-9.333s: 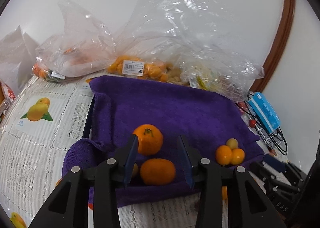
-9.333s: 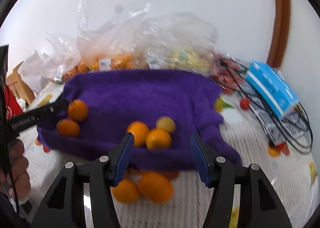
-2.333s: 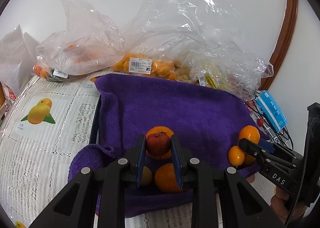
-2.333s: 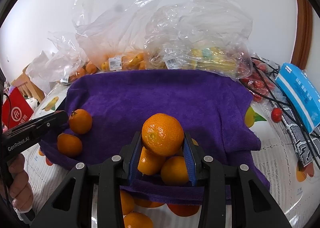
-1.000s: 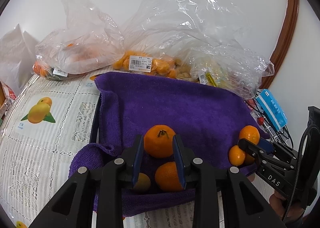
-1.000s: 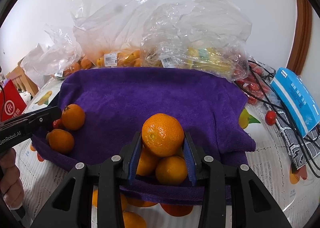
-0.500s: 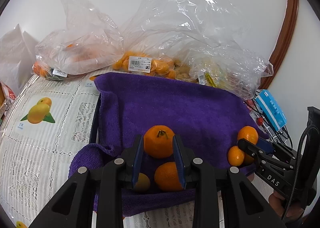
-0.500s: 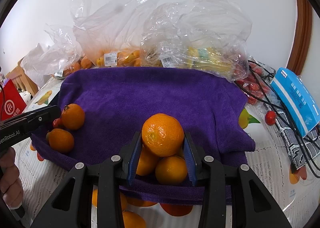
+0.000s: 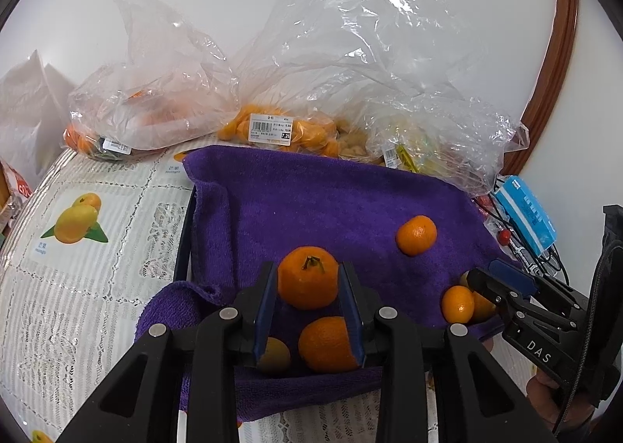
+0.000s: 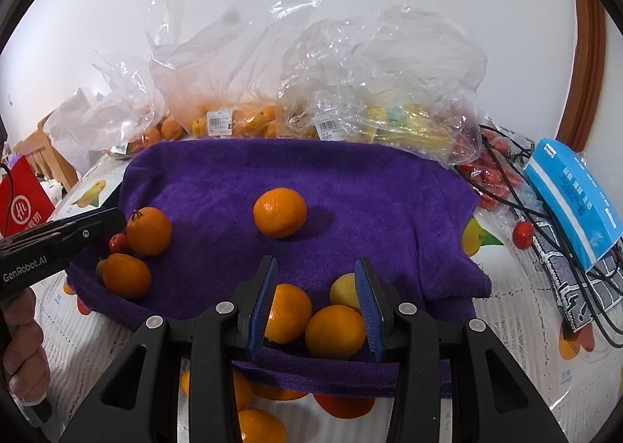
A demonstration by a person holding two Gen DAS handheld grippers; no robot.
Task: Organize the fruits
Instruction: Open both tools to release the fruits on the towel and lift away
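A purple towel (image 9: 331, 201) (image 10: 350, 190) covers the table's middle. One orange (image 10: 279, 217) (image 9: 416, 234) lies loose at its centre. My right gripper (image 10: 316, 261) (image 9: 481, 277) is open and holds nothing; two oranges (image 10: 335, 332) and a yellowish fruit (image 10: 344, 293) lie on the towel behind its fingers. My left gripper (image 9: 308, 266) (image 10: 113, 219) has its jaws narrowly apart and opening. A stemmed orange (image 9: 308, 277) (image 10: 149, 231) rests on the towel just past its tips, not pinched. Beside it lie another orange (image 10: 126, 275) and a small red fruit (image 10: 118, 242).
Clear plastic bags of fruit (image 9: 272, 131) (image 10: 389, 120) line the wall behind the towel. A blue box (image 10: 572, 190), black cables (image 10: 545, 248) and small red fruits (image 10: 523, 234) sit at the right. More oranges (image 10: 257, 423) lie on the tablecloth before the towel.
The orange that my right gripper held now lies on the middle of the towel, and those jaws are empty. The left gripper and the fruit by it look the same.
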